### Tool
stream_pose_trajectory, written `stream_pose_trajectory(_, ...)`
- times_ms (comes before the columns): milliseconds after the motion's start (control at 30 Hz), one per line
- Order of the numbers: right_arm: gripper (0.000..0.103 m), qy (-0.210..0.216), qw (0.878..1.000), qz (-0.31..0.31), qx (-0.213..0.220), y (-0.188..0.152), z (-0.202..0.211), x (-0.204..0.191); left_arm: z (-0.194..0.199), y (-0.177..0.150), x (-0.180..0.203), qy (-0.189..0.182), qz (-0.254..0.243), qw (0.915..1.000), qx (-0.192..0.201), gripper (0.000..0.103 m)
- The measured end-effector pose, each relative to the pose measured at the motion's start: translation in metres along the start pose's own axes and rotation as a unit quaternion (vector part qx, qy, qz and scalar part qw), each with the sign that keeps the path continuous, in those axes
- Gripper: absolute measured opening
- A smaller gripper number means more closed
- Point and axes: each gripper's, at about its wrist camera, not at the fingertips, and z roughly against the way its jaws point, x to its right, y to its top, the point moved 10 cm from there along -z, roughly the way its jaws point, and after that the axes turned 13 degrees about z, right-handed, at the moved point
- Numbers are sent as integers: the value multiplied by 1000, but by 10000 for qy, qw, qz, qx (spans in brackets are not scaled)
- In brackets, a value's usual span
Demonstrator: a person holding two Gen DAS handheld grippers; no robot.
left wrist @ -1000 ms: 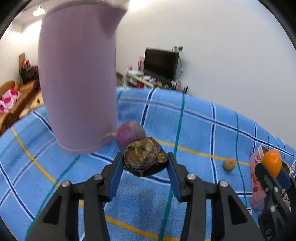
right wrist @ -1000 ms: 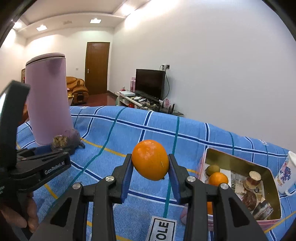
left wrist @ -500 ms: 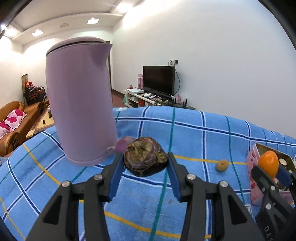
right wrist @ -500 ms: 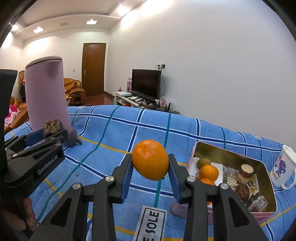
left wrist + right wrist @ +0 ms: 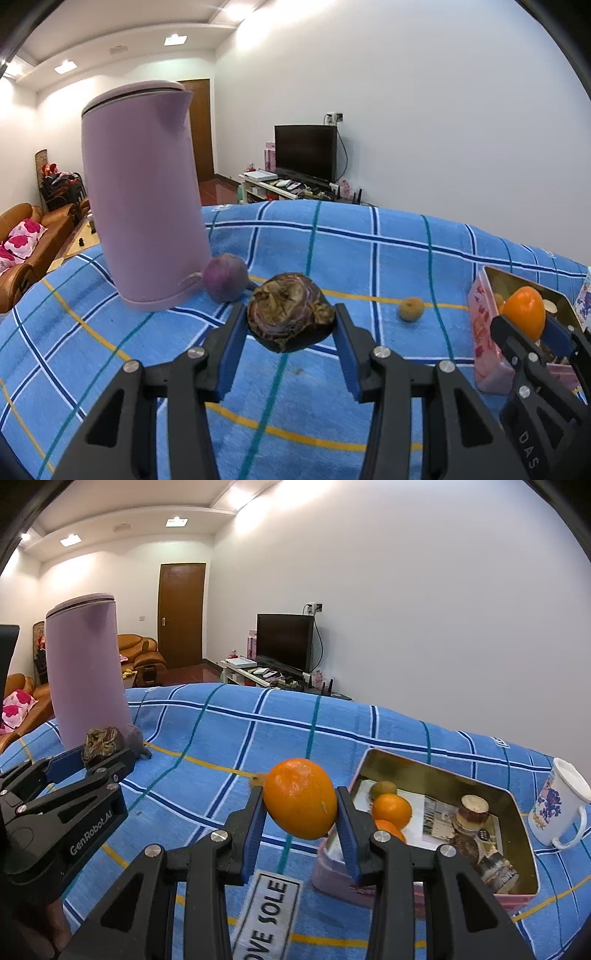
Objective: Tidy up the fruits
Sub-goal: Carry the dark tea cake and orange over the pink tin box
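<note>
Carrying fruit toward tin (image 5: pixel 436 775) near table's right edge: left gripper (image 5: pixel 290 325) clamps shrivelled dark fruit (image 5: pixel 288 312) aloft; right gripper (image 5: pixel 300 812) clamps orange (image 5: pixel 300 803) beside tin's left wall, presumably for deposit with fruit already inside.

Wrinkled dark fruit (image 5: pixel 290 312) and orange (image 5: pixel 301 803) held aloft; purple fruit (image 5: pixel 225 273), small brown fruit (image 5: pixel 410 309) on cloth; two oranges (image 5: pixel 391 808), kiwi (image 5: pixel 383 788) in tin (image 5: pixel 436 775).

Your right gripper (image 5: pixel 300 812) clamps a round orange fruit (image 5: pixel 301 803) above the blue checked cloth (image 5: pixel 221 738), beside the open pink rectangular tin (image 5: pixel 436 771) holding two oranges and possibly a kiwi.
</note>
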Motion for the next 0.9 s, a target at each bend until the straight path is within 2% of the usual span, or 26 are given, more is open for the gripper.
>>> stream_pose_trajectory(900,39,-239,9994,-218,-116,-26,11,61,20,-21,74,-278,-572,9979,78,48)
